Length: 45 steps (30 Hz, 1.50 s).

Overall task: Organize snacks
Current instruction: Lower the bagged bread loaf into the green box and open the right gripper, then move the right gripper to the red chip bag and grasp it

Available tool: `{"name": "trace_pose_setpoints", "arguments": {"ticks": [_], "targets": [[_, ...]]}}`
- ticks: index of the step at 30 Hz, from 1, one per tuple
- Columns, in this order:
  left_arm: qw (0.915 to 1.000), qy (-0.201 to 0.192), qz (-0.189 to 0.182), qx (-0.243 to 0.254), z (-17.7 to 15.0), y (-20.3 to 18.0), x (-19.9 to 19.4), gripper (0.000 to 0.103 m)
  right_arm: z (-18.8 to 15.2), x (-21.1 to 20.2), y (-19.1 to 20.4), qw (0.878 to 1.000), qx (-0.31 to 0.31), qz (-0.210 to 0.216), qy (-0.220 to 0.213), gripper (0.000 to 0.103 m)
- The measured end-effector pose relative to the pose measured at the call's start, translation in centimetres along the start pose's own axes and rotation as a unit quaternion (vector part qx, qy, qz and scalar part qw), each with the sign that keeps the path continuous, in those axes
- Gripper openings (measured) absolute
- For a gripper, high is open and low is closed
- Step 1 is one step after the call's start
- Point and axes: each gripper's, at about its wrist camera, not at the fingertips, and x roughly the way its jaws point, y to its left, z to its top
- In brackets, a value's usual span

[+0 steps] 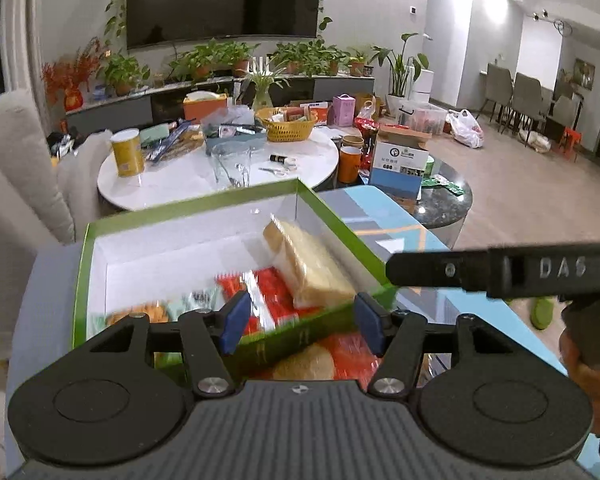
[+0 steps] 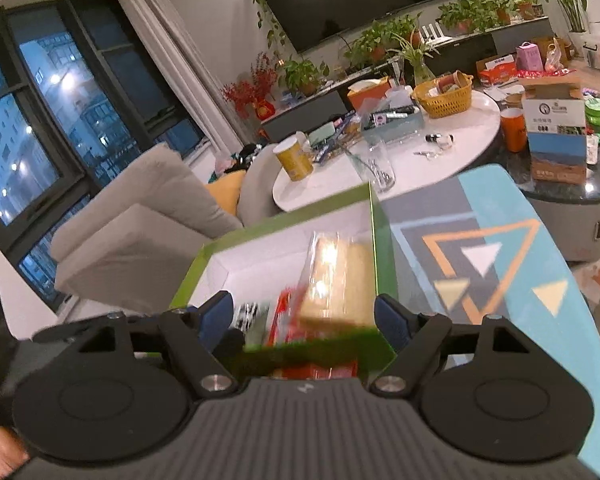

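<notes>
- A green-rimmed cardboard box with a white inside (image 1: 188, 208) stands on a desk covered by a grey and light-blue patterned cloth (image 1: 384, 216).
- A clear-wrapped block of pale yellow sponge cake (image 1: 312, 264) leans against the box's right wall; the right wrist view shows it too (image 2: 340, 276).
- Beside the cake in the box lie red snack packets (image 1: 274, 292), with other small packets to their left, too blurred to tell apart.
- Another red packet with a round biscuit picture (image 1: 324, 360) lies on the cloth just outside the box's near wall.
- The left gripper (image 1: 300, 320) hangs over the box's near wall; its jaws stand apart with nothing between the blue pads (image 1: 236, 316).
- The right gripper (image 2: 304, 316) is above the same near edge, its jaws likewise parted and gripping nothing.
- A hand (image 1: 592, 384) holds the right gripper's black handle at the edge of the left wrist view.
- Well beyond stands a round white table (image 1: 180, 176) with a yellow can (image 1: 128, 152) and a yellow woven basket (image 1: 286, 124).
</notes>
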Motion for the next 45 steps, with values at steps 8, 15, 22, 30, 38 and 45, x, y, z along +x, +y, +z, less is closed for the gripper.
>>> {"name": "trace_pose_setpoints", "arguments": {"ticks": [8, 15, 22, 30, 38, 45], "targets": [[0.9999, 0.015, 0.007, 0.003, -4.4, 0.6, -3.7, 0.055, -3.2, -0.3, 1.8, 0.999, -0.013, -0.002, 0.043, 0.052], [0.9994, 0.01, 0.032, 0.005, -7.2, 2.2, -6.6, 0.056, -5.0, -1.2, 4.0, 0.998, -0.033, 0.009, 0.052, 0.052], [0.9994, 0.013, -0.003, 0.033, -8.7, 0.4, -7.1, 0.06, -5.4, -0.6, 3.9, 0.998, -0.025, -0.011, 0.057, 0.052], [0.9957, 0.052, -0.019, 0.074, -9.7, -2.6, -3.8, 0.06, -4.7, 0.8, 1.7, 0.998, 0.006, -0.021, 0.062, 0.052], [0.9954, 0.077, -0.011, 0.055, -9.5, -2.1, -1.5, 0.06, -3.6, 3.5, 0.1, 0.997, 0.011, 0.003, 0.078, 0.053], [0.9954, 0.091, -0.013, 0.026, -8.9, -1.5, 0.2, 0.06, -3.2, 6.6, -0.5, 0.993, -0.004, 0.023, 0.113, 0.053]]}}
